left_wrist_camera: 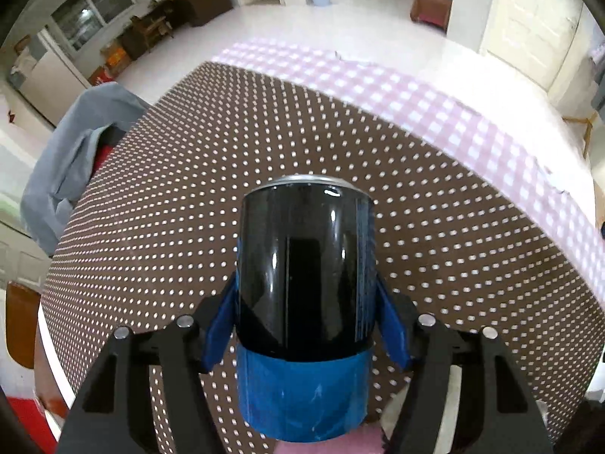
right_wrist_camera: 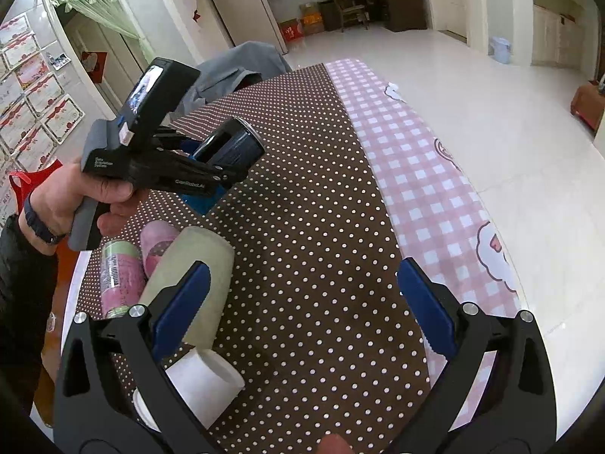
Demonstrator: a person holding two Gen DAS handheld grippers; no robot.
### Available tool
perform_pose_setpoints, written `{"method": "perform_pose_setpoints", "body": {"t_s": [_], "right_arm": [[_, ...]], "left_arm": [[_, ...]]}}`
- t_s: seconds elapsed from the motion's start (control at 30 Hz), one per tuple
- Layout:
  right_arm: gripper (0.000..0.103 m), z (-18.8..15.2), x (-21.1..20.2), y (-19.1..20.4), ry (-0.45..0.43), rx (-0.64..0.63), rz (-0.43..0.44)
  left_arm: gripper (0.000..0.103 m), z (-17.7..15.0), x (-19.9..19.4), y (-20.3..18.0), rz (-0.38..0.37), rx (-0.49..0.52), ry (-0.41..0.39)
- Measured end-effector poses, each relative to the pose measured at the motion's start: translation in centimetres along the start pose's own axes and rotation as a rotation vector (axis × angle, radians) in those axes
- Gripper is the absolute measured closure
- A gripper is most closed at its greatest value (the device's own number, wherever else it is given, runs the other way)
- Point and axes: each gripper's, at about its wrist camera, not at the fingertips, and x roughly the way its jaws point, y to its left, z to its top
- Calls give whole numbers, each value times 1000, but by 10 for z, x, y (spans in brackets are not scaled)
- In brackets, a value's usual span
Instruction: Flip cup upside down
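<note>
My left gripper (left_wrist_camera: 304,314) is shut on a cup (left_wrist_camera: 302,268) with a glossy black body, a blue band and a silver rim. Its blue pads press the cup's two sides. The cup is lifted above the brown dotted tablecloth (left_wrist_camera: 453,265) and points away from the camera. In the right wrist view the left gripper (right_wrist_camera: 211,162) holds the cup (right_wrist_camera: 234,143) tilted on its side in the air at upper left. My right gripper (right_wrist_camera: 302,291) is open and empty above the tablecloth (right_wrist_camera: 321,208).
Several other cups lie near the table's left edge: a grey-green cup (right_wrist_camera: 196,265), a pink cup (right_wrist_camera: 157,242), a green and pink cup (right_wrist_camera: 119,276) and a white cup (right_wrist_camera: 204,378). A pink checked cloth (right_wrist_camera: 427,189) covers the right side. A grey garment (right_wrist_camera: 234,64) hangs at the far end.
</note>
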Motion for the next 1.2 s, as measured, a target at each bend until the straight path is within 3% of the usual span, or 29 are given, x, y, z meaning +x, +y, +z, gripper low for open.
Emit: {"method": "perform_pose_setpoints", "body": {"t_s": [0.13, 0.3, 0.53, 0.77, 1.2], "right_arm": [[6, -6, -21, 8, -33, -7, 8], [6, -21, -52, 23, -75, -26, 40], [6, -60, -78, 45, -107, -76, 111], [6, -115, -85, 54, -85, -115, 154], [6, -159, -116, 55, -126, -110, 228]], "left_arm": [[38, -12, -45, -6, 10, -41, -79], [38, -51, -118, -21, 30, -92, -188], [38, -151, -174, -62, 80, -176, -269], [38, -235, -172, -113, 42, -294, -285], [38, -290, -145, -166, -40, -505, -258]]}}
